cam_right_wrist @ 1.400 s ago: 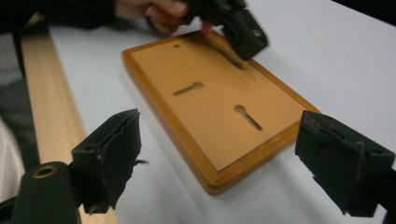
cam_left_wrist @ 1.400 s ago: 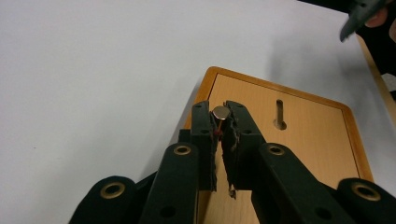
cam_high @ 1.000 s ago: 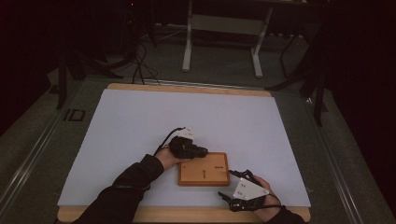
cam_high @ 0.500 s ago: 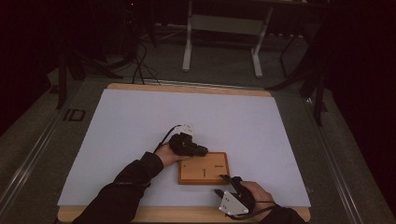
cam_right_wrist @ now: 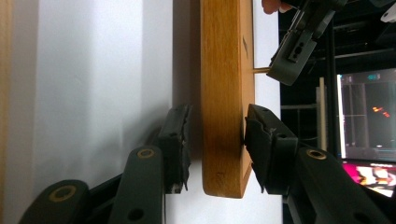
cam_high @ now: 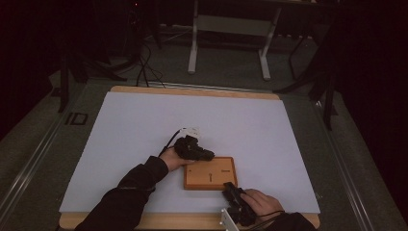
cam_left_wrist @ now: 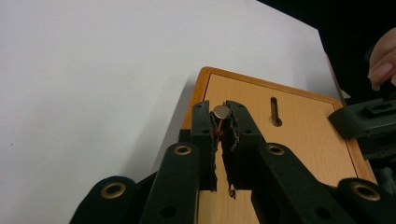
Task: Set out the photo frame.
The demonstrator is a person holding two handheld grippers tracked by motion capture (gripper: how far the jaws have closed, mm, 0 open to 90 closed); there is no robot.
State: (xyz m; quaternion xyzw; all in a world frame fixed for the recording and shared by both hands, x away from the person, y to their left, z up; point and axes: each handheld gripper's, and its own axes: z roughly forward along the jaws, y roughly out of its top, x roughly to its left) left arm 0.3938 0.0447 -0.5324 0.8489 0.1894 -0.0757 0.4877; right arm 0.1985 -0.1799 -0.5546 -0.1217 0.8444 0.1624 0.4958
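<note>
A flat wooden box [cam_high: 210, 173] with a narrow slot [cam_high: 212, 177] cut in its top lies on a white sheet [cam_high: 144, 125] that covers a wooden table [cam_high: 192, 90], and it sits near the sheet's front edge, on the person's side. In the high view the left gripper [cam_high: 208, 155] comes in over the box's upper left corner, held by a hand whose dark sleeve [cam_high: 125, 197] runs back to the bottom of the picture. The left gripper view looks along that gripper's own black jaws, which are pressed nearly together and pinch a small round coin [cam_left_wrist: 221, 111] at their tips. The coin hangs above the box's top [cam_left_wrist: 299, 135], just to the left of the slot [cam_left_wrist: 275, 112] and not yet in it. The right gripper [cam_high: 230, 186] lies at the box's lower right corner in the high view, with the hand [cam_high: 262, 202] behind it at the table's front edge. In the right gripper view the box [cam_right_wrist: 224, 93] appears edge-on between this gripper's two jaws. One jaw is against one face of the box and the other is close beside the opposite face, with a thin gap that may or may not be closed. These jaws have just been closing around the box. Farther along the box in the same view, the other gripper [cam_right_wrist: 299, 42] holds the coin [cam_right_wrist: 261, 70] edge-on beside the box's slotted face.
</note>
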